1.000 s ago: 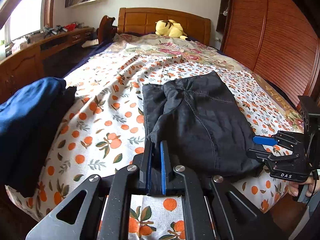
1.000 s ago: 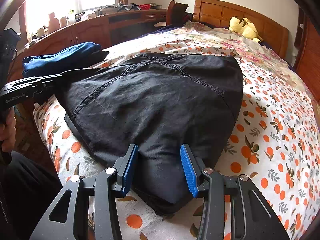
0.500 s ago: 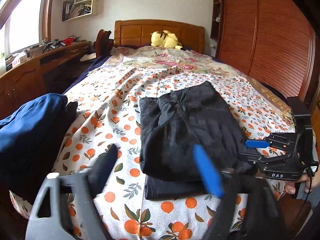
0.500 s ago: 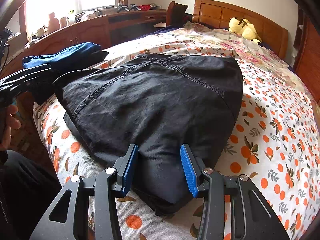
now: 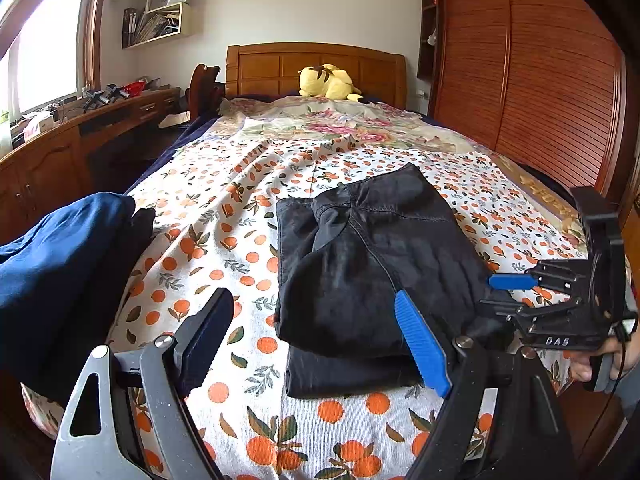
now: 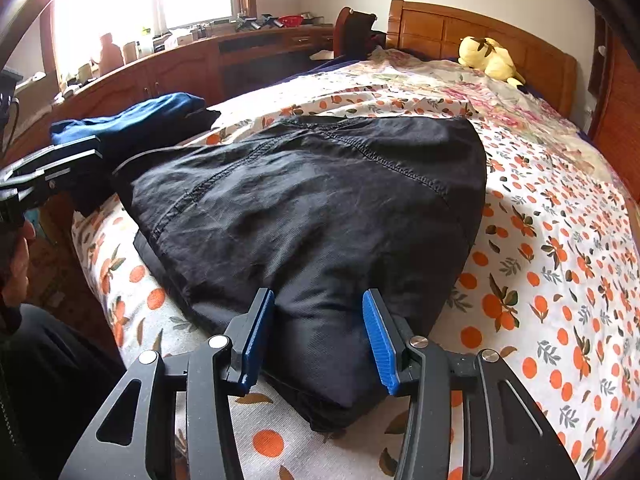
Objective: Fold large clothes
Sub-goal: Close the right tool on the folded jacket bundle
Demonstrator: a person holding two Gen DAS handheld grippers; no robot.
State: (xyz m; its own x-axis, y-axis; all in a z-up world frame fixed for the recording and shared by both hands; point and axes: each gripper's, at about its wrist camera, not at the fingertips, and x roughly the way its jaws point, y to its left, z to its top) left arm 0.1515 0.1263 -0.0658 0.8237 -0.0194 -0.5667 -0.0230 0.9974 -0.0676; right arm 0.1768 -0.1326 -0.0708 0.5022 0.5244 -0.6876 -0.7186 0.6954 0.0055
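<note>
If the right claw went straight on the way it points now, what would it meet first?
The folded black fabric garment: the open right claw already straddles its near corner, so it would probably push into that fold at once, though exact height above the cloth is unclear.

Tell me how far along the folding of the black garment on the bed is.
Done: the black garment lies folded into a compact stack on the bedspread.
In hand: nothing; the left claw and right claw are open.
Left: perhaps moving it beside the blue pile.
</note>
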